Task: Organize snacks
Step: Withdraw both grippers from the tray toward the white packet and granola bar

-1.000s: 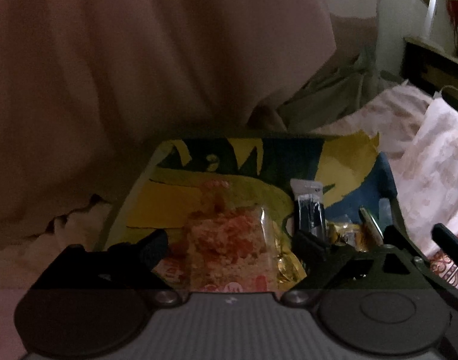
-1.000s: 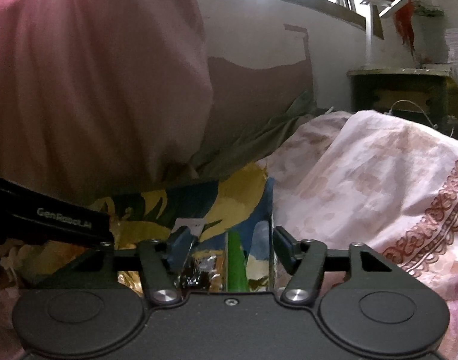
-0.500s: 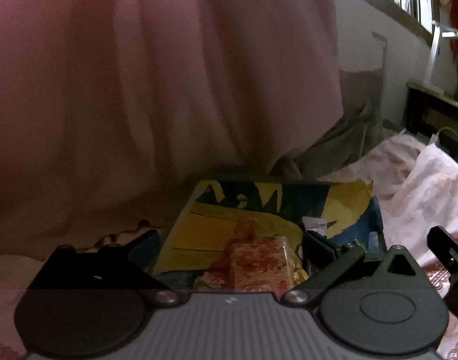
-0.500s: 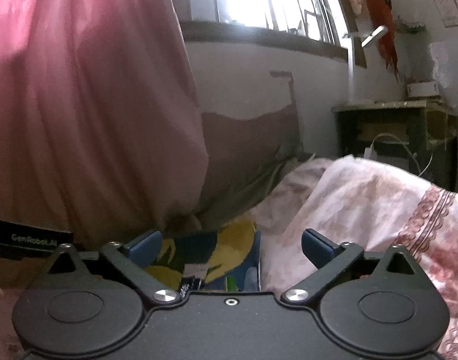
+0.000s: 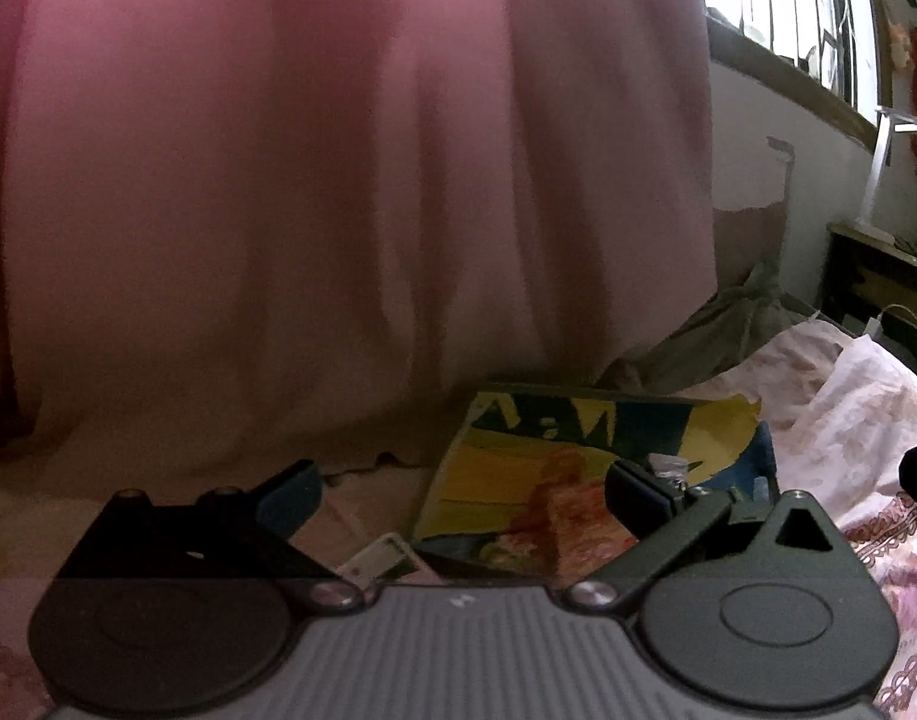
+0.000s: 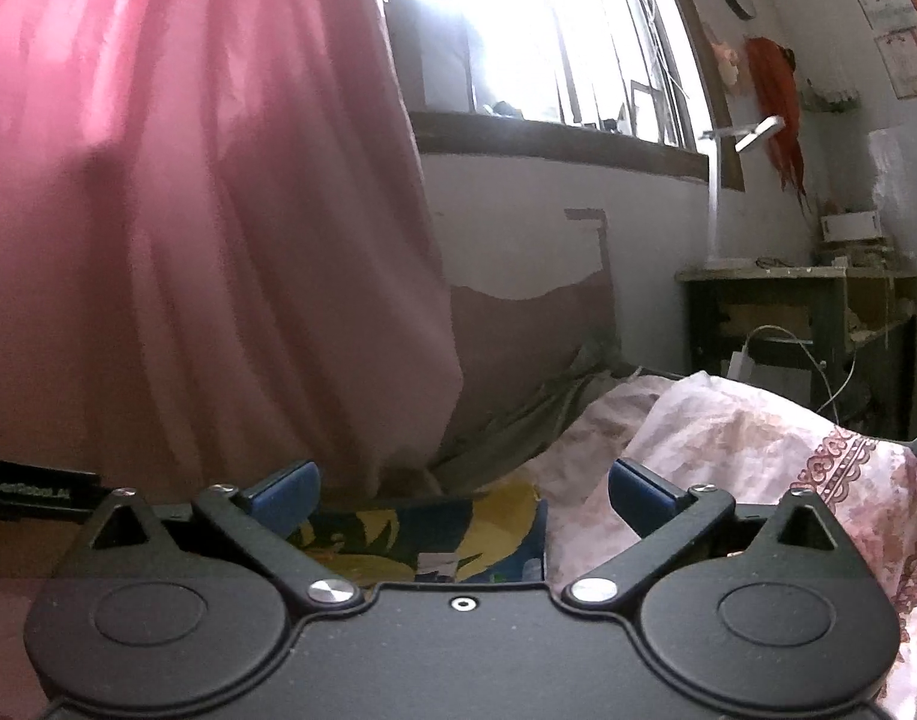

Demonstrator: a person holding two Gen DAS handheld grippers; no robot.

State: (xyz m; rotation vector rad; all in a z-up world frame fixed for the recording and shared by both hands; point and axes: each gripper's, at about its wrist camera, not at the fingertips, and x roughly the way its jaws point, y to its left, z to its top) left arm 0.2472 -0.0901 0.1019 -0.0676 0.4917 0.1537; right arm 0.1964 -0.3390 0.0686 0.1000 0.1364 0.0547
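Observation:
A yellow, green and blue box (image 5: 584, 450) lies on the bed with snack packets inside, among them an orange-red packet (image 5: 572, 522) and a small silver one (image 5: 668, 465). In the left wrist view my left gripper (image 5: 458, 489) hangs above and in front of the box, open, nothing between its fingers. A small white packet (image 5: 380, 558) lies below it, beside the box. In the right wrist view my right gripper (image 6: 461, 489) is open and empty, raised over the box's (image 6: 422, 531) near edge. The box's contents are mostly hidden there.
A pink curtain (image 5: 338, 180) hangs close behind the box. Crumpled floral bedding (image 6: 728, 456) rises on the right. A dark desk (image 6: 818, 312) with a white lamp (image 6: 716, 192) stands against the far wall under a bright window (image 6: 548, 30).
Both grippers have lifted up and drawn back from the box, which now sits lower and smaller in both views. The right gripper's fingers have spread wide apart.

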